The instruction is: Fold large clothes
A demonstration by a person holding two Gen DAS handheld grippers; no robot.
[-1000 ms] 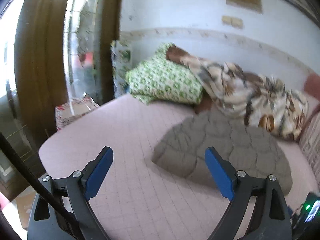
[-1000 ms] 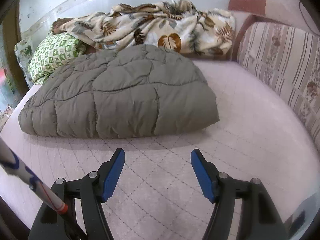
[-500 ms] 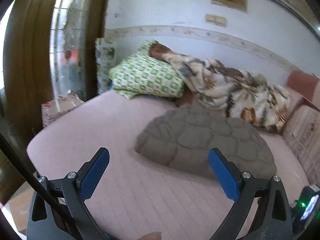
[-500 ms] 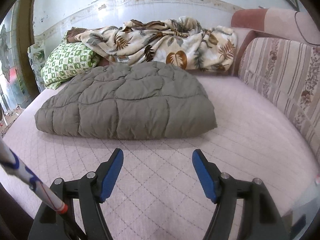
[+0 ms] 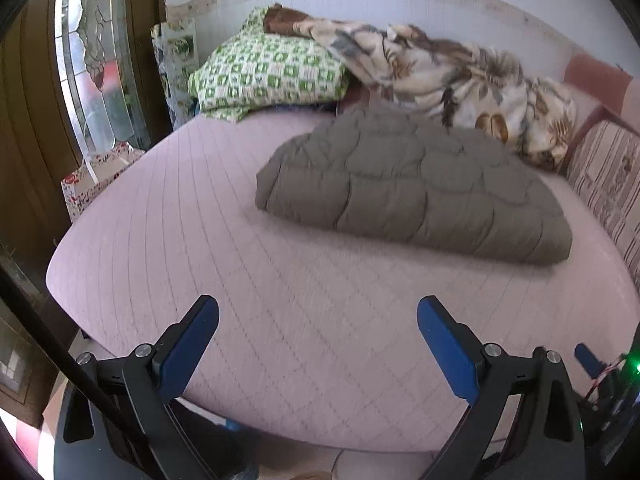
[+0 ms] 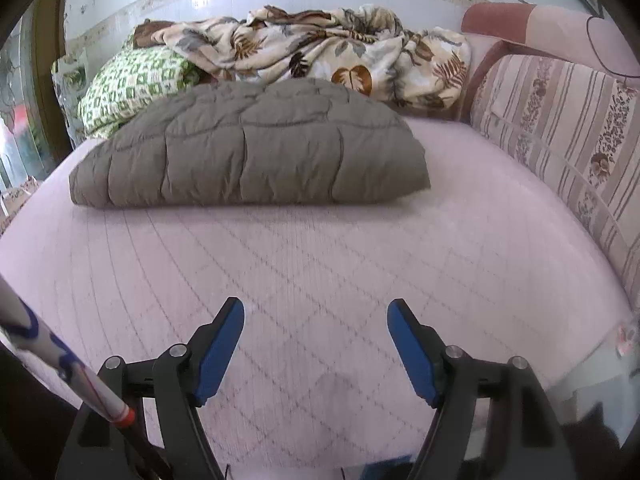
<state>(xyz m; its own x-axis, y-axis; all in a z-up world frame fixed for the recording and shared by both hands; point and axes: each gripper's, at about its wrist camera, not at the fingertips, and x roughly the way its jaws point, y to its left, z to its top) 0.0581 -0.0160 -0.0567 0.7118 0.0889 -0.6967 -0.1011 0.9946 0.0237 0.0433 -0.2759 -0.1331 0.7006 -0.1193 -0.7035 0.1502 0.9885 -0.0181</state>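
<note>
One folded grey-brown quilted comforter (image 5: 416, 188) lies on the pink quilted bed (image 5: 280, 320), toward its far half, well apart from both tongs. Behind it, against the wall, sit one green-and-white patterned pillow (image 5: 268, 74) and one crumpled leaf-print blanket (image 5: 452, 76); a brown patch of cloth at the blanket's upper end is too hidden to name. One striped floral cushion (image 6: 560, 128) lines the bed's right side, cut off by the frame edge.

There are two tongs, each with two blue pads. The left tongs (image 5: 318, 326) stand wide with nothing between them, over the near edge of the bed. The right tongs (image 6: 316, 322) are also wide, have just been opening a little further, and are bare of cloth.

A printed bag (image 5: 178, 64) stands beside the pillow and a floral box (image 5: 96, 184) by the bed's left corner; their print cannot be read. The glass door panel (image 5: 96, 60) at left is partly cut off.
</note>
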